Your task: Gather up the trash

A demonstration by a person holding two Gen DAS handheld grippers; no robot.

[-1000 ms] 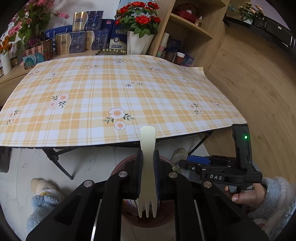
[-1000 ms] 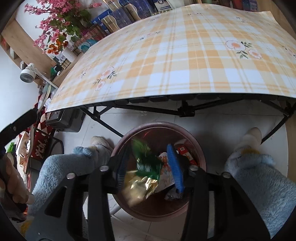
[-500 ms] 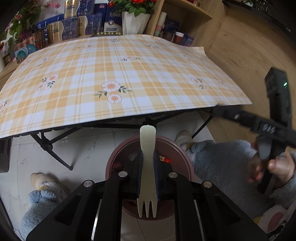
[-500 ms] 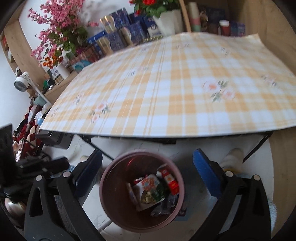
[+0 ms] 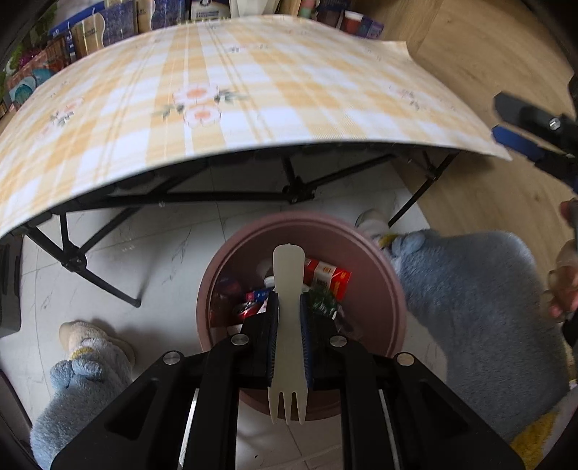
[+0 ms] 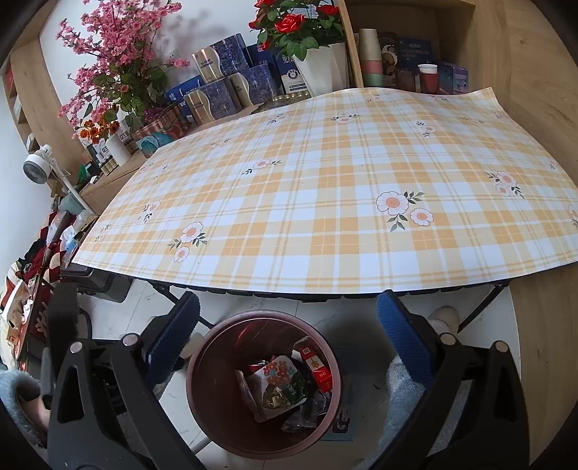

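Left gripper: jaws clenched on plastic fork, tines toward 6 o'clock, handle projecting at 12 over the bin. Right gripper: jaws released, holding nothing, straddling the bin and its wrappers. Beyond, at 12 o'clock: plaid tablecloth

In front of me a folding table on black legs, covered by a yellow plaid floral cloth, stands on pale marble-look tiles beside wood flooring, with wooden shelves, red roses and pink blossoms behind in daylight.
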